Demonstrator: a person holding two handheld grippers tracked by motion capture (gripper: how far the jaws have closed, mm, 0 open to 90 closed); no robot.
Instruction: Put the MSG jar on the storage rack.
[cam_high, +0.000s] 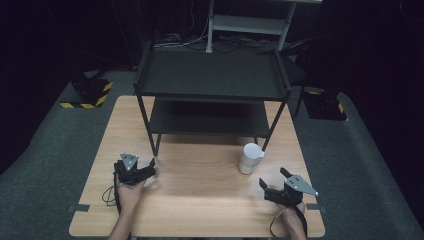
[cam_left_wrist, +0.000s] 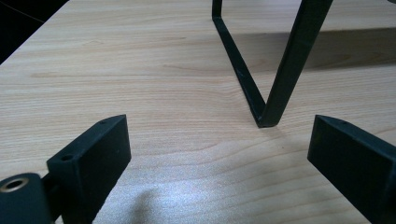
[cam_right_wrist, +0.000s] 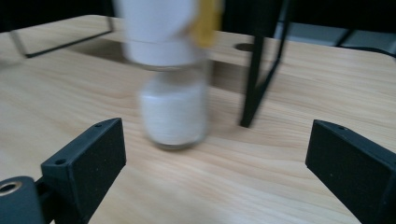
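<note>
White jar (cam_high: 248, 159) stands upright on the worktop (cam_high: 200, 200), long axis vertical, just beside the front right leg of the black shelf rack (cam_high: 212, 75). It's blurred in my right gripper view, white contents low in the glass, a white top with something yellow at its side. My right hand-held gripper (cam_high: 274, 182) sits near it, a little toward me and to the right, jaws spread wide, nothing between them, aimed at the jar. My left hand-held gripper (cam_high: 152, 165) is wide too, empty, facing the rack's front left leg (cam_left_wrist: 275, 93), well apart from the jar.
</note>
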